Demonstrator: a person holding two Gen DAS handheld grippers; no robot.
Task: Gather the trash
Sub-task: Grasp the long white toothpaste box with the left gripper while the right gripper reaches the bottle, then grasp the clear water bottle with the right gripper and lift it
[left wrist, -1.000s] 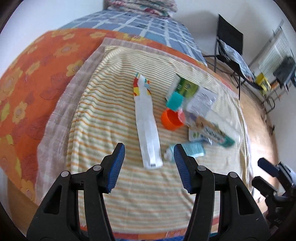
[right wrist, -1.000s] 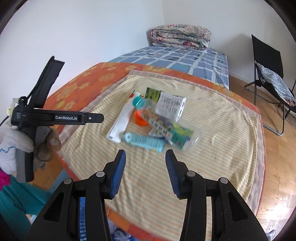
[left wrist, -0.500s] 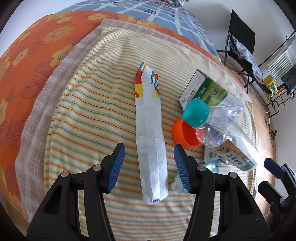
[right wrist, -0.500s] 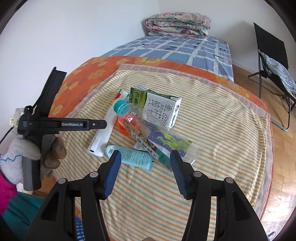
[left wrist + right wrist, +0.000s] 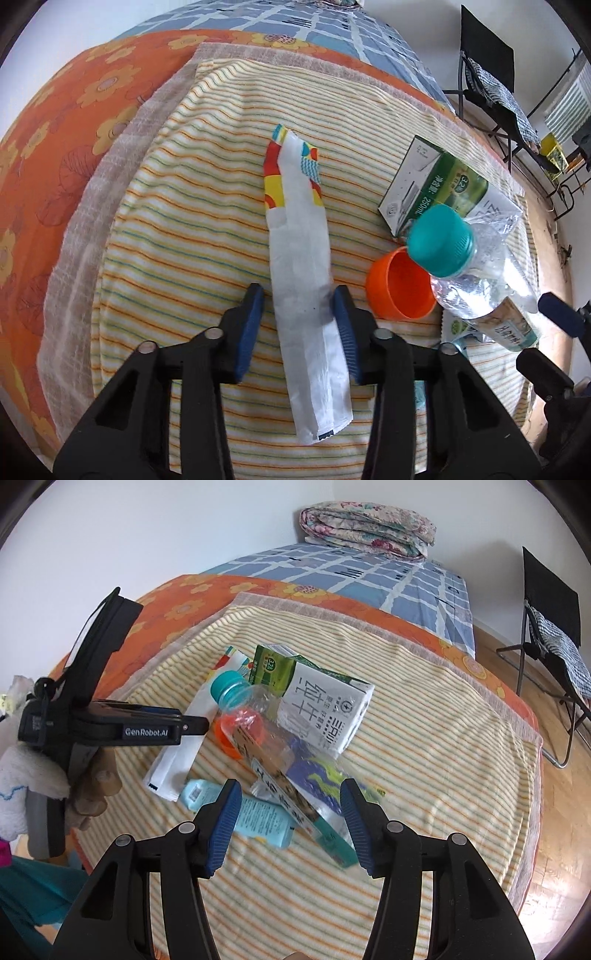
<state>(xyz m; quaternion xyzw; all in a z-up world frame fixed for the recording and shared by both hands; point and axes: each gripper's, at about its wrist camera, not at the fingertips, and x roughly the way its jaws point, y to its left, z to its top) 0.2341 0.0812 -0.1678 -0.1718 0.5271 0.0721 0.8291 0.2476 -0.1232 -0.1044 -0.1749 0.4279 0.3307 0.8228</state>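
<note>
The left gripper (image 5: 298,325) has its jaws apart, one on each side of the long white paper wrapper (image 5: 301,280). The right blue pad (image 5: 342,325) is touching or almost touching the wrapper's edge, and the left pad stands just beside it with a small gap; I cannot tell if the wrapper is already pressed. The wrapper lies flat on the striped towel (image 5: 192,206), running straight ahead between the fingers, with a colourful printed end at the far side.

To the right of this gripper lie an orange cap (image 5: 399,291), a crushed clear bottle with teal cap (image 5: 443,243) and a green and white milk carton (image 5: 436,184).

The right gripper (image 5: 291,823) is wide open and holds nothing. Between and just under its fingers lie a light blue tube (image 5: 258,816) and a crumpled plastic package (image 5: 314,775).
</note>
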